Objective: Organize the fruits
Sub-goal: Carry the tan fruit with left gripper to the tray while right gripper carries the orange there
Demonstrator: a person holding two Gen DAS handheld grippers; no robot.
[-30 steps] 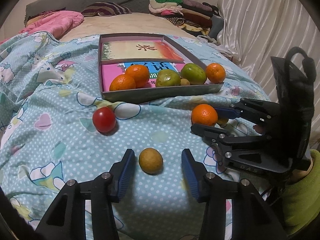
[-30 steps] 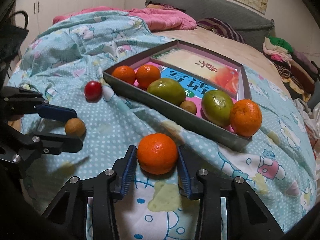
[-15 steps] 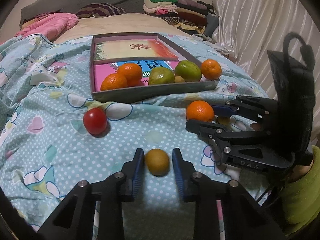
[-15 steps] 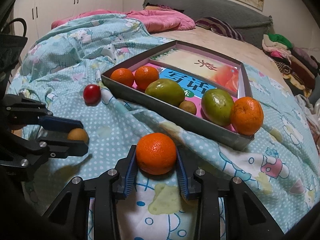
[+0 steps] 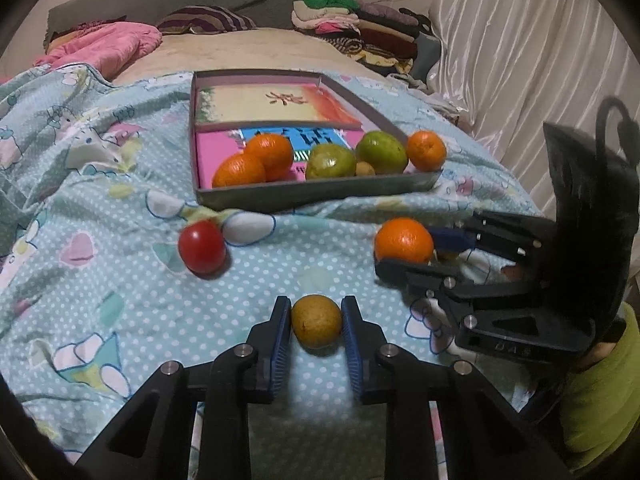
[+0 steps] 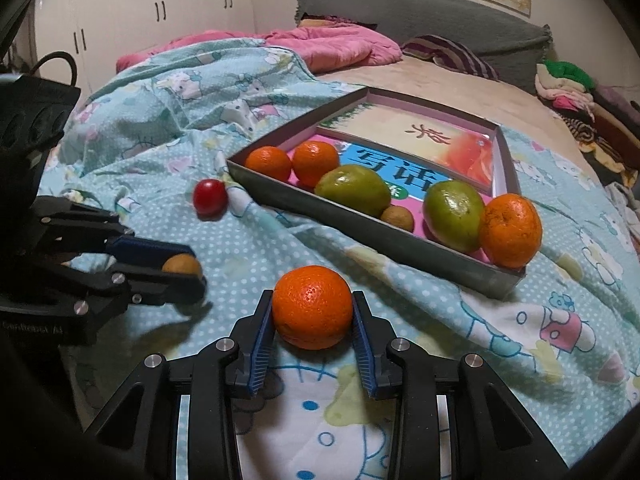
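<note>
My left gripper point(image 5: 316, 322) is clamped on a small brownish-yellow fruit point(image 5: 316, 321), blue pads pressing both sides, the fruit resting on the dotted bedspread point(image 5: 120, 300). My right gripper point(image 6: 313, 312) grips an orange point(image 6: 313, 306) on the same spread. A red tomato point(image 5: 201, 246) lies loose nearby. Beyond sits the grey tray point(image 5: 320, 194), holding three oranges, two green fruits and one small brown fruit. Only the left view shows my green sleeve point(image 5: 596, 396) and the curtain point(image 5: 520, 60); only the right view shows white wardrobes point(image 6: 120, 20).
</note>
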